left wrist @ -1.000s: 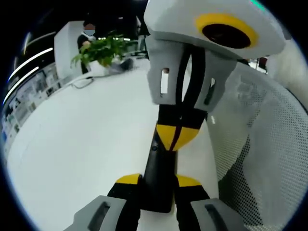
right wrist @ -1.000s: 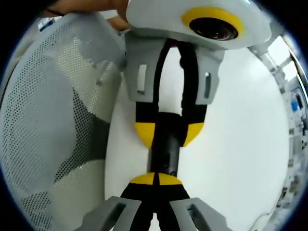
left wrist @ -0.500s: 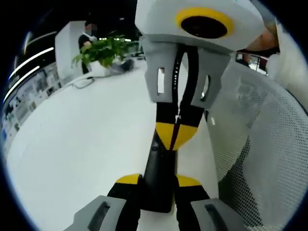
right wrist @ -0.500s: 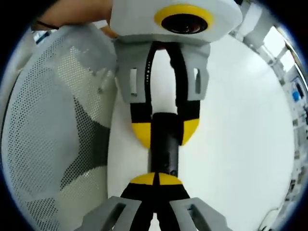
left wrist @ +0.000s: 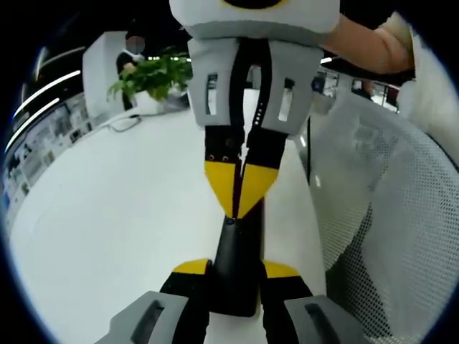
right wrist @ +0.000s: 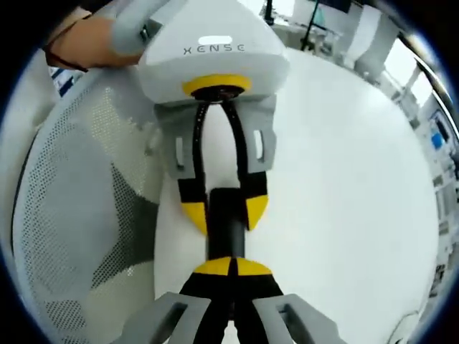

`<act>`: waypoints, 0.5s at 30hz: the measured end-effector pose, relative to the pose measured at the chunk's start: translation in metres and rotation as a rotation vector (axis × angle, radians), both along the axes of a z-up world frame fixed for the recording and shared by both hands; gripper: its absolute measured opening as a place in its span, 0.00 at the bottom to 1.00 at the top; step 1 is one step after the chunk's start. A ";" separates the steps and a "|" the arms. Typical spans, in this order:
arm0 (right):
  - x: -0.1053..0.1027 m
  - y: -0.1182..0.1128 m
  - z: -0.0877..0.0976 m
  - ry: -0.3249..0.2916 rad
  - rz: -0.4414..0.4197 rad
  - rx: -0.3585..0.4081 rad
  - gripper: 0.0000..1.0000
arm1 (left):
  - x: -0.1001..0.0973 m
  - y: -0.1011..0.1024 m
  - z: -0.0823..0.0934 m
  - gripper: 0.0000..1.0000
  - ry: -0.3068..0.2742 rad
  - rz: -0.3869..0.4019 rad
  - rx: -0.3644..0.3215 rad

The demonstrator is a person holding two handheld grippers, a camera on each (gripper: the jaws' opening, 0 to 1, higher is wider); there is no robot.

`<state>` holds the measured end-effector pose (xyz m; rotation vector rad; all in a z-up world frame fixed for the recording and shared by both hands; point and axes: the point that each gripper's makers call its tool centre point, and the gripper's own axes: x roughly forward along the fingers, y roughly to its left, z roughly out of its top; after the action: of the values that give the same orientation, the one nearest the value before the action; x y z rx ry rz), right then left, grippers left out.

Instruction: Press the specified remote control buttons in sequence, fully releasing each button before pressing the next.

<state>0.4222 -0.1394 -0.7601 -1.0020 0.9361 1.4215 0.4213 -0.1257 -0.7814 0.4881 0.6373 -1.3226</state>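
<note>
left gripper (left wrist: 235,269) pinching the remote (left wrist: 237,261); right gripper (left wrist: 240,204) pressed together, tips on a button, i judge; next, lift fully clear.

Both views are bright and evenly lit from overhead. The white worktop (left wrist: 129,208) glares almost featureless, shadows stay soft, strip lights (left wrist: 43,93) bend at the fisheye edges, and nearby parts look slightly soft.
</note>
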 end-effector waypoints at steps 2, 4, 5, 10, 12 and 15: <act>-0.002 0.001 -0.003 0.002 0.019 -0.007 0.00 | 0.000 0.000 0.000 0.26 0.000 0.001 -0.002; -0.005 0.001 -0.006 0.007 0.031 -0.013 0.00 | 0.000 0.000 0.000 0.26 0.001 0.001 -0.003; -0.006 0.002 -0.008 0.011 0.038 -0.014 0.00 | 0.000 0.000 0.000 0.26 0.001 0.002 -0.004; -0.009 0.002 -0.013 0.019 0.052 -0.023 0.00 | 0.000 0.000 0.000 0.26 0.001 0.001 -0.005; -0.010 0.002 -0.014 0.016 0.060 -0.028 0.00 | 0.000 0.000 0.001 0.26 0.001 0.001 -0.005; -0.008 0.002 -0.014 0.002 0.068 -0.034 0.00 | 0.000 0.000 0.001 0.26 0.001 0.001 -0.005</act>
<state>0.4144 -0.1376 -0.7741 -1.0666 0.9381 1.4672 0.4210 -0.1256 -0.7805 0.4825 0.6348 -1.3230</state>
